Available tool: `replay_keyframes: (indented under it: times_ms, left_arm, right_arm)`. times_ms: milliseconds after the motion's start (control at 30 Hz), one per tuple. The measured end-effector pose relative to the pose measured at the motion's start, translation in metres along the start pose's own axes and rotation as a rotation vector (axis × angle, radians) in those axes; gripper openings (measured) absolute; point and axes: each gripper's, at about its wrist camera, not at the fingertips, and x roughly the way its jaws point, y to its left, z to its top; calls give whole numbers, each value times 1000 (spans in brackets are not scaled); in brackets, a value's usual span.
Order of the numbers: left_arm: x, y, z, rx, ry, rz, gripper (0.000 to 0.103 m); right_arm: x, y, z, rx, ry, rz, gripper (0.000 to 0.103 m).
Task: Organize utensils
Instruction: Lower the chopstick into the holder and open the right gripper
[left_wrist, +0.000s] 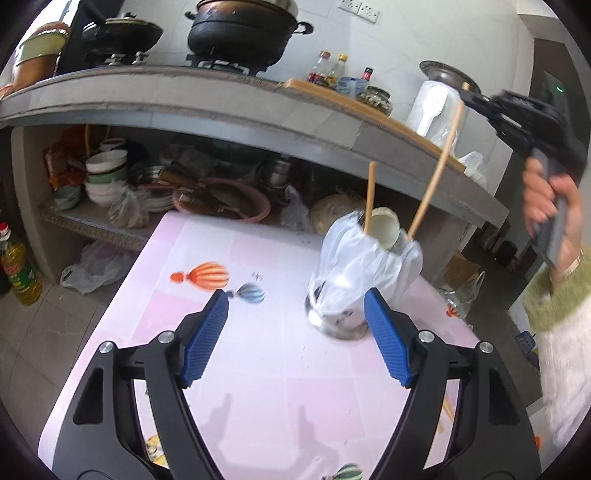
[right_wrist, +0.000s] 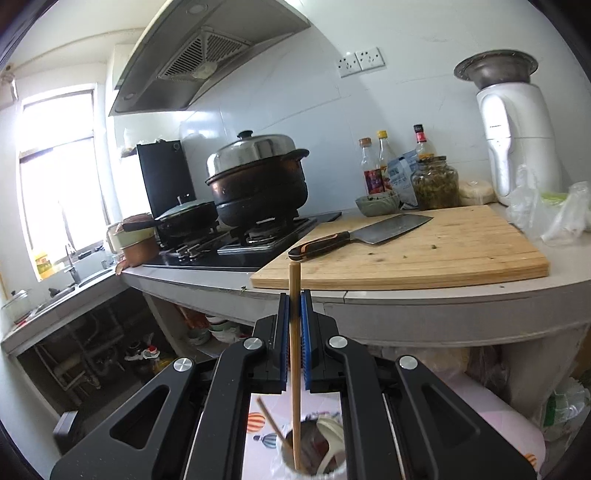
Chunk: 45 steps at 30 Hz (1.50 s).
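Observation:
A metal utensil cup (left_wrist: 341, 321) wrapped in a clear plastic bag stands on the pink table (left_wrist: 258, 369). It holds one wooden chopstick (left_wrist: 370, 197) and a white spoon (left_wrist: 386, 227). My right gripper (left_wrist: 471, 96) is shut on a second chopstick (left_wrist: 437, 171), held upright with its lower end in the cup. In the right wrist view that chopstick (right_wrist: 294, 354) runs between the shut fingers (right_wrist: 294, 314) down into the cup (right_wrist: 314, 450). My left gripper (left_wrist: 295, 334) is open and empty, just in front of the cup.
A grey counter (left_wrist: 221, 96) stands behind the table with pots on a stove (right_wrist: 258, 236), a cutting board (right_wrist: 424, 251) with a cleaver (right_wrist: 362, 234), bottles and a white appliance (right_wrist: 517, 147). Bowls fill the shelf below (left_wrist: 107, 177). An oil bottle (left_wrist: 18, 269) stands on the floor.

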Motion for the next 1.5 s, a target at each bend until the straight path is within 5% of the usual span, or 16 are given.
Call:
replay_keyframes:
  times_ms: [400, 933, 1200, 1233, 1300, 1333, 1500]
  left_arm:
    - [-1, 14, -14, -21, 27, 32, 73]
    - [0, 8, -14, -31, 27, 20, 73]
    - [-4, 9, -16, -39, 23, 24, 74]
    - [-5, 10, -16, -42, 22, 22, 74]
    - [-6, 10, -17, -43, 22, 23, 74]
    - [-7, 9, -17, -43, 21, 23, 74]
    - [-8, 6, -18, -41, 25, 14, 74]
  right_arm:
    - [79, -3, -54, -81, 133, -54, 6]
    - [107, -5, -113, -114, 321, -25, 7]
    - [110, -7, -112, -69, 354, 2, 8]
    - [109, -9, -111, -62, 357, 5, 9]
    - [105, -10, -108, -47, 354, 12, 33]
    - [98, -11, -105, -36, 335, 12, 37]
    - [56, -17, -97, -2, 274, 15, 42]
